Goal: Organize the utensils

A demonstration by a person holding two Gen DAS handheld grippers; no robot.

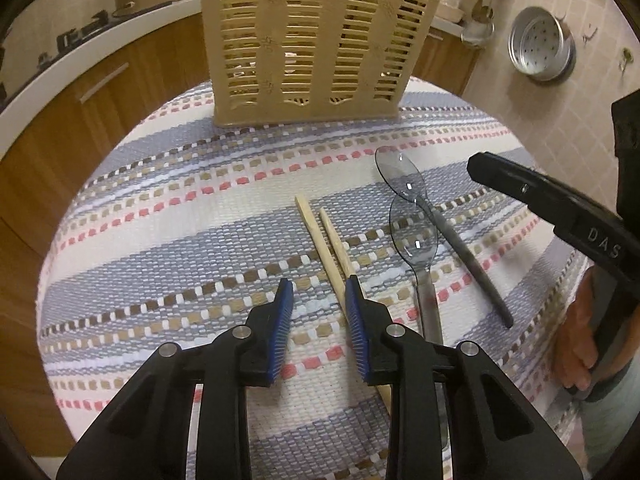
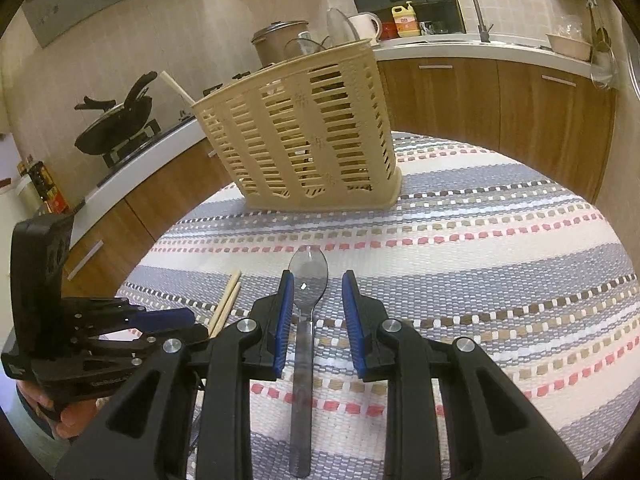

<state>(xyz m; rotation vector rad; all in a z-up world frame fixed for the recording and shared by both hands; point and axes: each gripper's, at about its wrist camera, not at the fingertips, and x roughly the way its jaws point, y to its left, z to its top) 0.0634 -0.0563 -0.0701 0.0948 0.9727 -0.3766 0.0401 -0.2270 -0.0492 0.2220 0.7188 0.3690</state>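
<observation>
A beige slotted utensil basket stands at the far side of the striped mat; it also shows in the right wrist view. Two wooden chopsticks lie on the mat, just right of my open, empty left gripper, whose right finger overlaps them. Two clear grey plastic spoons lie further right, one crossing the other. My right gripper is open and straddles one spoon lying on the mat. The chopsticks lie to its left. The right gripper's finger shows in the left wrist view.
The woven striped mat covers a round table. Wooden kitchen cabinets and a white counter curve behind. A wok sits on a stove at left. A metal steamer pan hangs on the tiled wall.
</observation>
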